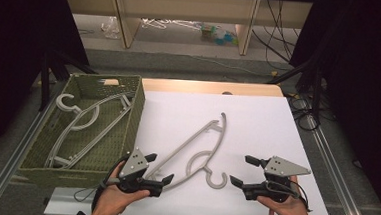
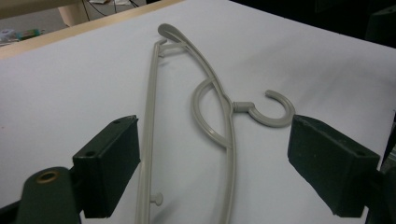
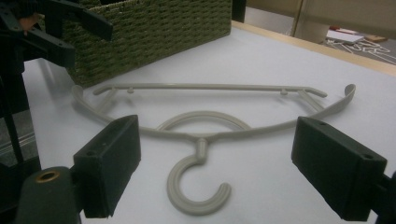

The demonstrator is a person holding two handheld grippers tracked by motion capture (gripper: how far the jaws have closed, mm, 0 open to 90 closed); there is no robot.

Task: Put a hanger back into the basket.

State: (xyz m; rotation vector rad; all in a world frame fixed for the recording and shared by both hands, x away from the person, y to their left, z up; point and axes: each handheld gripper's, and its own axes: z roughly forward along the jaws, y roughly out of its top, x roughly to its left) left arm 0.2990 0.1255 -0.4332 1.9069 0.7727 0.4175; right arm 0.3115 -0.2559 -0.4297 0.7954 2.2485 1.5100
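Grey hanger [image 1: 196, 150] flat on the white bench [image 1: 258, 116], just beside the woven green basket [image 1: 134, 115], on the side away from the second hanger [image 1: 85, 123] lying inside it. Long axis on a diagonal: one end close to the near corner of the basket, the other end away from the basket toward the far edge of the bench; hook [image 1: 217, 181] curling at the near side, away from the basket.

Left claw [image 1: 158, 168] right at the hanger's basket-side end, jaws spread as wide as they go and gripping nothing; in the left gripper view the straight bar [image 2: 148, 140] and the curved shoulder [image 2: 224, 140] both running up between the two pads, apart from either. Right claw [image 1: 241, 169] on the far side of the hook from the basket, near it yet apart, jaws likewise wide and empty; in the right gripper view the hook [image 3: 198, 186] centred between the pads.

Judgement: left claw nearer and already astride the bar, so a pinch across the bar near that end, then a short lift sideways over the basket wall. Long axis roughly along the left claw's line of sight, so jaws crossing the bar squarely.
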